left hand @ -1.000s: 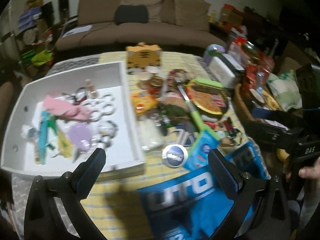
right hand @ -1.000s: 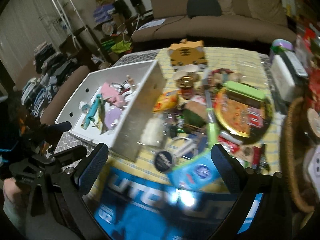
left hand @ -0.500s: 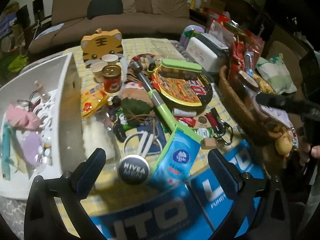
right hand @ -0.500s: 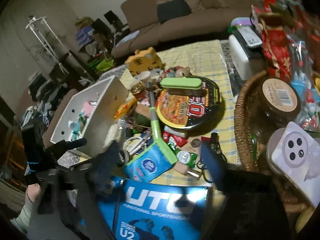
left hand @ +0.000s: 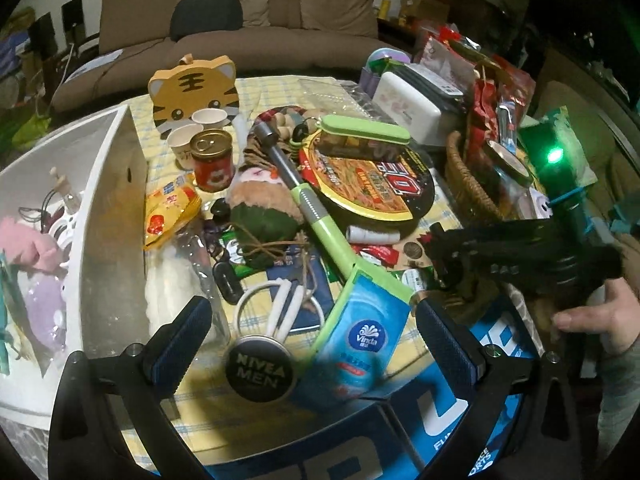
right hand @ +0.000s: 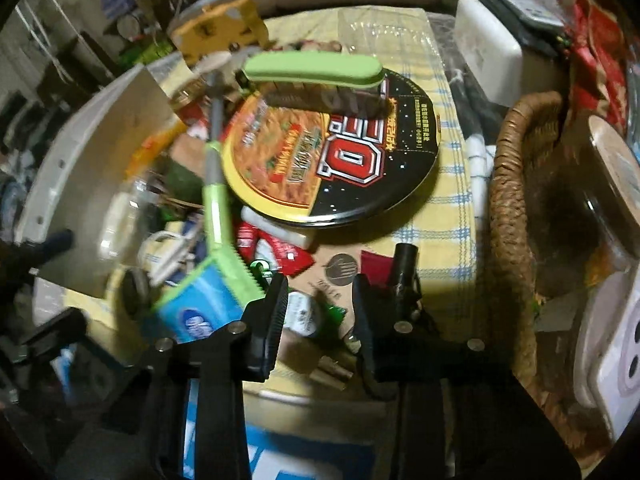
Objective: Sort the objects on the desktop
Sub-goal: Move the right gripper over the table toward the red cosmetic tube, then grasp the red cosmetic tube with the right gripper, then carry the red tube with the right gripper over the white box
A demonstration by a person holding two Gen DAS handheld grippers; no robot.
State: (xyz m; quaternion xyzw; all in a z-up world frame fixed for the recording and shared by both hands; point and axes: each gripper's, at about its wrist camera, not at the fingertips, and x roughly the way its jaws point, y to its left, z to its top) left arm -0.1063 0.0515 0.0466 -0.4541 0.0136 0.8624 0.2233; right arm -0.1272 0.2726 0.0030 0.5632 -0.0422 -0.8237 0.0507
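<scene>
A cluttered table holds a round noodle bowl [left hand: 370, 184], a green-handled brush [left hand: 316, 216], a blue tissue pack [left hand: 360, 340], a Nivea tin [left hand: 260, 368] and a red can [left hand: 211, 160]. My left gripper [left hand: 312, 336] is open and empty above the tin and tissue pack. My right gripper [right hand: 320, 312] is partly open, low over small packets and a brown card [right hand: 332, 276] in front of the noodle bowl [right hand: 332, 152]. It also shows in the left wrist view [left hand: 436, 256]. I see nothing held between its fingers.
A white tray [left hand: 108, 216] with toys stands at the left. A wicker basket [right hand: 512, 208] with jars stands at the right. A tiger-face box [left hand: 196, 92] and a white case [left hand: 412, 108] stand at the back. A blue bag [left hand: 440, 432] lies at the front.
Both grippers have swung right and moved closer to the clutter. My right gripper has dropped low over the packets and its fingers have narrowed from wide open.
</scene>
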